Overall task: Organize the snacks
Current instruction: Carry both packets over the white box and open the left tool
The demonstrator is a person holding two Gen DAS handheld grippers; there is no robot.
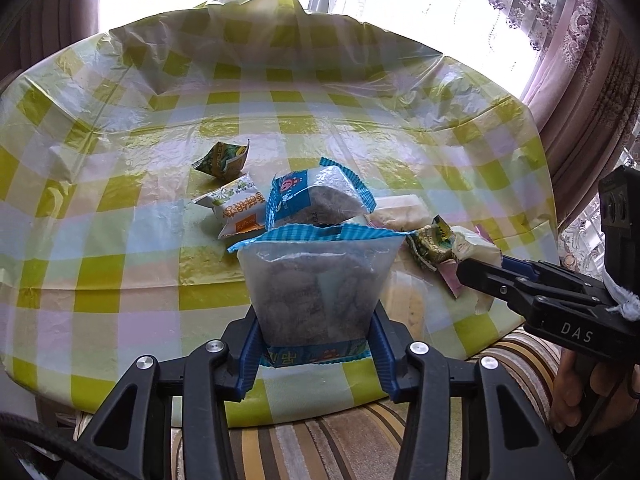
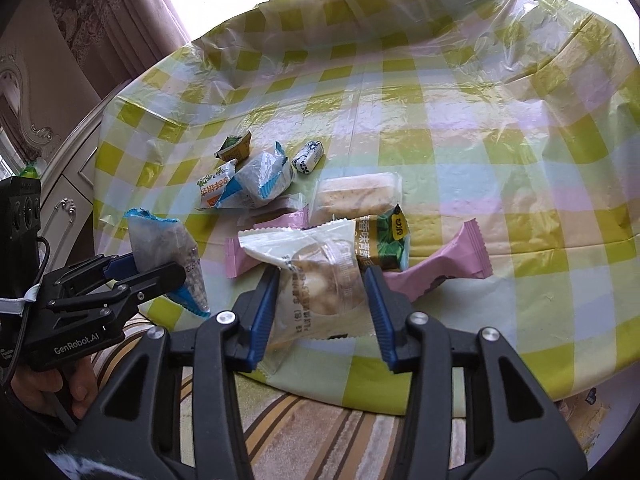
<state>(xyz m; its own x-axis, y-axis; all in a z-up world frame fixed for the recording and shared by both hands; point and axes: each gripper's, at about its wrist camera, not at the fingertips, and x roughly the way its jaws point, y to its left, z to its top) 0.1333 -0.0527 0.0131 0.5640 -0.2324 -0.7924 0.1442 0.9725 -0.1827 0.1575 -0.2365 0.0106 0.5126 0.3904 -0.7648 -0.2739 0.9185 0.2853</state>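
You have a packet in each hand; your left gripper is clamped on a blue-edged clear packet of dark cake, and your right gripper is pinched on a clear-and-white packet with a round pastry inside, both held above the near edge of the checked tablecloth.

What could go wrong, as I judge it: both wrappers are slick film, gripped low on the left and across the middle on the right; a quick swing could let either slide out; squeeze harder and the pastry may crush. The cloth is loose plastic hanging over the table edge; a finger catching it could drag the whole pile. The two grippers sit close together, so they may knock each other.

The count beyond your right gripper, as far as I can tell: one beige biscuit bar in clear wrap; two pink wrappers, one just right of your fingers and one partly under the held packet; one blue-edged clear packet; one green-and-gold packet; one orange-and-white packet; one small green-yellow packet; one small blue-and-white sweet. Others may lie hidden underneath.
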